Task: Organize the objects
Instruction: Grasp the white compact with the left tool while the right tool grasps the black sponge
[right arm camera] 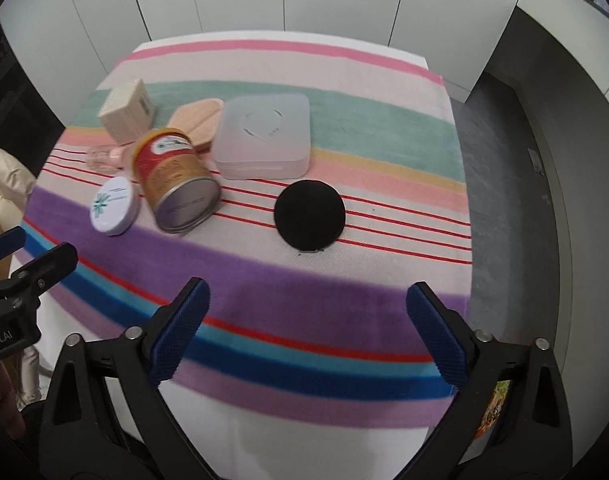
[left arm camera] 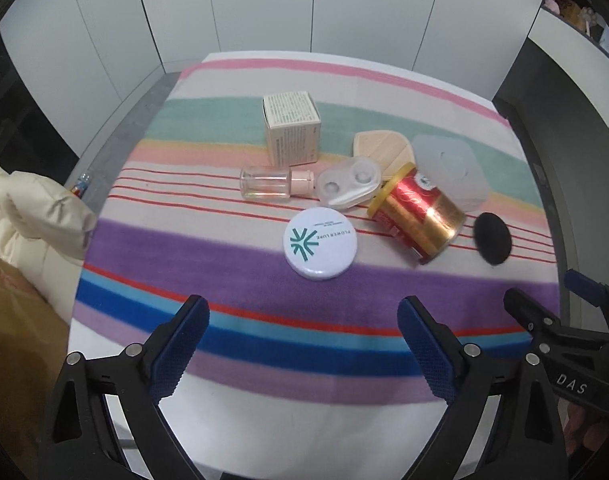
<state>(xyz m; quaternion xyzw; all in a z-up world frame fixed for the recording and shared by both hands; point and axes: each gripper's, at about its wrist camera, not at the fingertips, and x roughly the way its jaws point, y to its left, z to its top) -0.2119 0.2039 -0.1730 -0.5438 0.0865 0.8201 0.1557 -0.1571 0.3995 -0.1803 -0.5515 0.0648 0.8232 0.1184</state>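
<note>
On a striped cloth (left arm camera: 208,248) (right arm camera: 304,288) lie a white round compact (left arm camera: 319,243) (right arm camera: 113,205), a red and gold can on its side (left arm camera: 418,216) (right arm camera: 176,184), a black round puff (left arm camera: 491,238) (right arm camera: 309,215), a clear bottle with pink cap (left arm camera: 274,181) (right arm camera: 104,157), a clear lens case (left arm camera: 346,184), a beige carton (left arm camera: 291,128) (right arm camera: 126,114), beige puffs (left arm camera: 380,148) (right arm camera: 198,122) and a translucent square box (left arm camera: 450,168) (right arm camera: 264,136). My left gripper (left arm camera: 302,344) is open and empty, short of the compact. My right gripper (right arm camera: 306,328) is open and empty, short of the black puff.
A cream padded jacket (left arm camera: 28,216) lies off the table's left edge, with a brown bag (left arm camera: 20,340) below it. White cabinet doors (left arm camera: 264,4) stand behind the table. Grey floor (right arm camera: 504,160) shows to the right. The right gripper also shows in the left wrist view (left arm camera: 552,304).
</note>
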